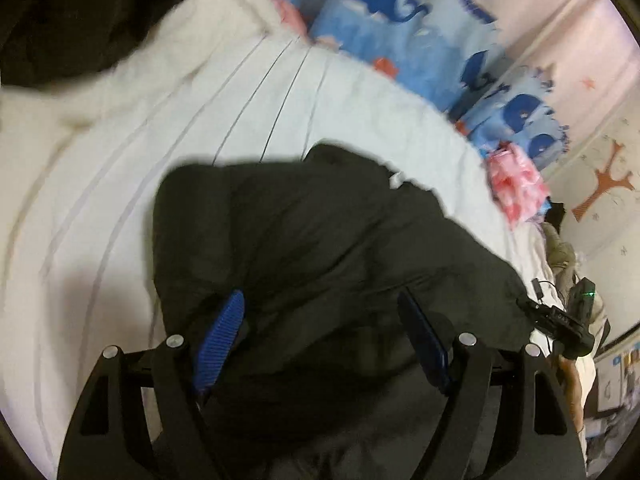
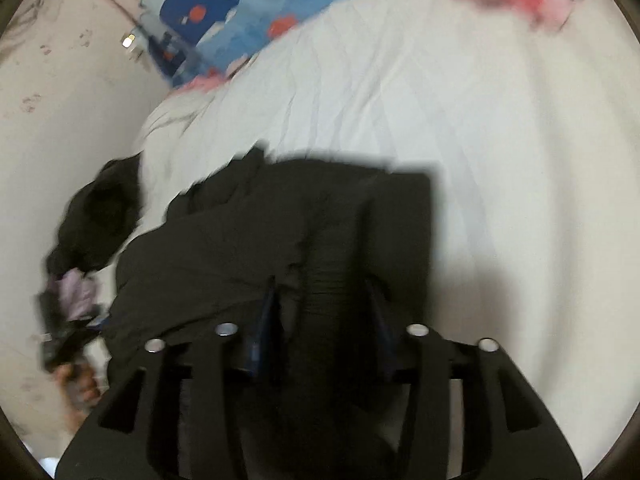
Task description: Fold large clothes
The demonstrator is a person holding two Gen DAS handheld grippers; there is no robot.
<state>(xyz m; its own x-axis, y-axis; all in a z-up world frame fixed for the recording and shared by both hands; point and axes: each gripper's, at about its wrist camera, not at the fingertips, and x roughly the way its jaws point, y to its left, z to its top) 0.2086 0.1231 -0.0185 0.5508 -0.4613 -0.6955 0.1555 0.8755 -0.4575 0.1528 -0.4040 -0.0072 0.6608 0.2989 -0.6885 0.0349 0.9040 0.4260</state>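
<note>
White bed fills the frame, dark garment bunched at centre, half folded. Left gripper spread wide above it; right gripper part-open, pads straddling a fold (released, I'd say). Next: flatten, regrip an edge.

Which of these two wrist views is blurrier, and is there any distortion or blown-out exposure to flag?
Right wrist view: heavy motion smear on the black garment and the whale-print bedding; white sheet nearly overexposed. Left wrist view: milder blur, the blue finger pads fairly crisp. Both: strong fisheye bending, dark corner vignette.
</note>
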